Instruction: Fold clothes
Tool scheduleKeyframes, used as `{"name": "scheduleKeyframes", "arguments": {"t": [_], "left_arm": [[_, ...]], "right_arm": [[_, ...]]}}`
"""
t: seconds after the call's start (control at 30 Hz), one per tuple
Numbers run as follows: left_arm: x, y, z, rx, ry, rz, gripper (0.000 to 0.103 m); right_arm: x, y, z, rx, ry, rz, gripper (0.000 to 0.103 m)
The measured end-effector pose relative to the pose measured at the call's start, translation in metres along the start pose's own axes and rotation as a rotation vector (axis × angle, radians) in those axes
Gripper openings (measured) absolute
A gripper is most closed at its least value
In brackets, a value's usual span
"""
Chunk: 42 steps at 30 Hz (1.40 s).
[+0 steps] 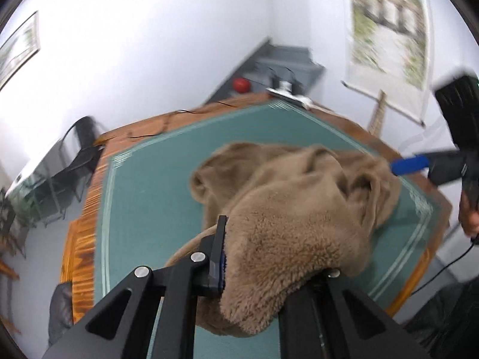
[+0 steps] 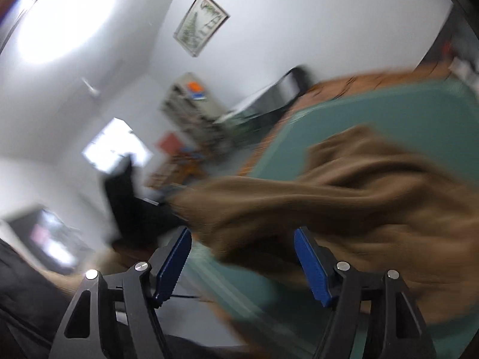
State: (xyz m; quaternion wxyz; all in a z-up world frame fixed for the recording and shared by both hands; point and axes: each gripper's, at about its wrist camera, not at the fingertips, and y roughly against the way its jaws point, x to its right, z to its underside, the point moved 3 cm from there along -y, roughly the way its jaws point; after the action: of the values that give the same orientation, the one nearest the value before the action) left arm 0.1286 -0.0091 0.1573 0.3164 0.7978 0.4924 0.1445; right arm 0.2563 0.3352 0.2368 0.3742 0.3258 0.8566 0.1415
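White walls with framed pictures (image 1: 389, 21) close in a room where a wooden tabletop (image 1: 80, 239) carries a green mat (image 1: 149, 197) edged with pale stripes. On that mat lies the garment (image 1: 284, 185), a tan fleece piece with a short, fuzzy nap, bunched into soft rolls and deep folds rather than spread flat. One thick end of it rises off the mat toward the left wrist camera and drapes over the left tongs (image 1: 269, 269), hiding one finger completely; the other black finger with its blue pad presses into the pile, so these tongs are pinching the fleece.

From the right wrist view, which is heavily blurred, the same tan cloth (image 2: 359, 185) stretches across the mat in long streaked folds. The right tongs (image 2: 242, 266) stand spread, their blue pads (image 2: 311, 266) well apart, with a bit of the cloth's edge in the gap but neither pad pressing on it. In the left view the right tongs appear at the far right, just beside the garment's far edge, held by a hand (image 1: 470, 212).
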Motion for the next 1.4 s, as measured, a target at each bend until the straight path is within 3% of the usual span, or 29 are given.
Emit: {"name": "scheduleKeyframes", "arguments": {"t": [0.2,0.27,0.33,0.43,0.53,0.7,0.73,0.77,0.8,0.87,0.93,1.17,1.4], "left_arm": [[-0.023,0.011,0.005,0.010,0.084,-0.013,0.013],[-0.026,0.016,0.007,0.017,0.103,-0.012,0.013],[-0.032,0.015,0.005,0.027,0.131,-0.003,0.013],[-0.040,0.019,0.001,0.036,0.154,-0.005,0.013],[-0.044,0.021,-0.002,0.045,0.166,-0.003,0.013],[-0.047,0.028,-0.004,0.063,0.207,0.025,0.013],[-0.048,0.029,-0.005,0.065,0.213,0.028,0.013],[-0.048,0.031,-0.006,0.067,0.212,0.023,0.013],[-0.048,0.033,-0.007,0.068,0.212,0.018,0.013],[-0.050,0.039,-0.011,0.083,0.211,0.010,0.013],[-0.052,0.046,-0.017,0.105,0.225,0.015,0.013],[-0.055,0.082,-0.059,0.252,0.291,0.104,0.013],[-0.043,0.150,-0.103,0.457,0.311,0.220,0.013]], "right_arm": [[0.047,0.037,0.007,-0.010,0.107,0.460,0.073],[0.057,0.038,0.013,-0.071,0.198,0.585,0.073],[0.062,0.031,0.018,-0.137,0.297,0.646,0.073],[0.055,-0.001,0.026,-0.230,0.440,0.647,0.073],[0.055,-0.019,0.034,-0.262,0.508,0.603,0.073],[0.081,-0.053,0.021,-0.279,0.386,0.498,0.072],[0.087,-0.060,0.021,-0.296,0.363,0.485,0.062],[0.091,-0.065,0.021,-0.307,0.350,0.473,0.036],[0.093,-0.068,0.019,-0.311,0.328,0.472,0.029],[0.086,-0.060,0.009,-0.244,0.297,0.463,0.015],[0.072,-0.042,-0.007,-0.148,0.275,0.466,0.012],[0.009,0.071,-0.088,0.354,0.264,0.561,0.012],[-0.085,0.164,-0.120,0.763,0.392,0.700,0.012]]}}
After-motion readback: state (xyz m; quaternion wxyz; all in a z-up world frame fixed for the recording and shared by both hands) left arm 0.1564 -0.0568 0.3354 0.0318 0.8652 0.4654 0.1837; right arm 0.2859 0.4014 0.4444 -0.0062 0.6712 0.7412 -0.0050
